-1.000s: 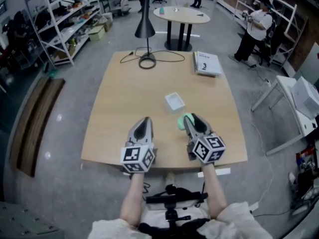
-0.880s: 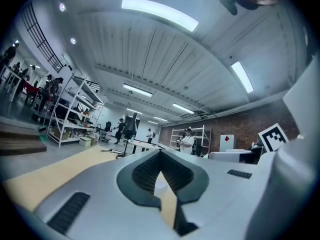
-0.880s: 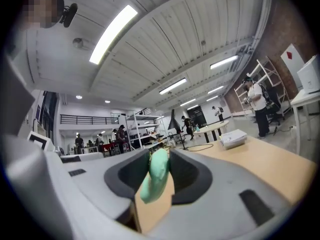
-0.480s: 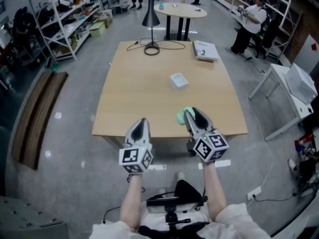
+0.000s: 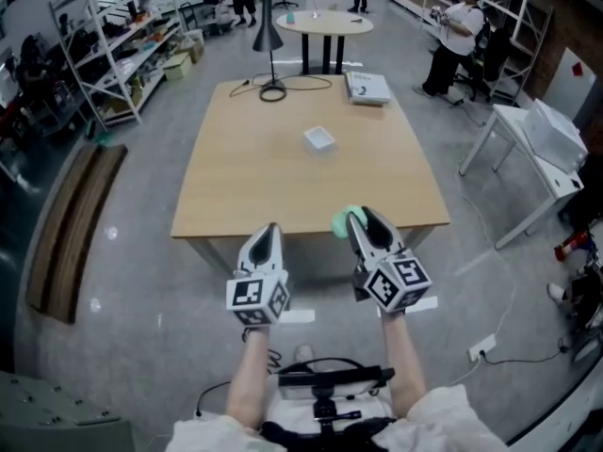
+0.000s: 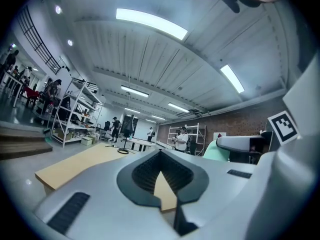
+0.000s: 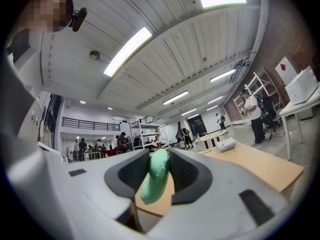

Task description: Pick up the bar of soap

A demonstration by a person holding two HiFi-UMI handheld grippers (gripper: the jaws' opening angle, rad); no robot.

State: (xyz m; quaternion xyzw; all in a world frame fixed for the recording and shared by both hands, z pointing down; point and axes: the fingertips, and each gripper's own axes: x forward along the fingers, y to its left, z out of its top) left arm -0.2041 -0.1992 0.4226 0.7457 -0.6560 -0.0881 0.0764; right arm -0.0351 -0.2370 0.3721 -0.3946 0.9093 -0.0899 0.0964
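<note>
Mint-green and slick-looking, the bar of soap is clamped between the ribbed pads of your right gripper. It stands on edge and slightly tilted, with its upper end at the jaw tips and its lower end running back toward the gripper's body. From the head view, a rounded corner of the bar pokes out just left of those tips. The pick looks done, so the job now is to carry it cleanly. Hold the squeeze even, because a harder pinch on a smooth bar is likely to shoot it forward out of the jaws, and any slackening lets it slide down between the pads. Hold the gripper close to level and avoid quick swings or wrist rolls, since the tilt suggests only part of each pad bears on the bar. Your left gripper hangs just beside the right one, on its left, with its jaws closed together on nothing. You could bring it under the bar as a guard. The wooden table lies ahead of and below both grippers, with the small white dish farther ahead.
</note>
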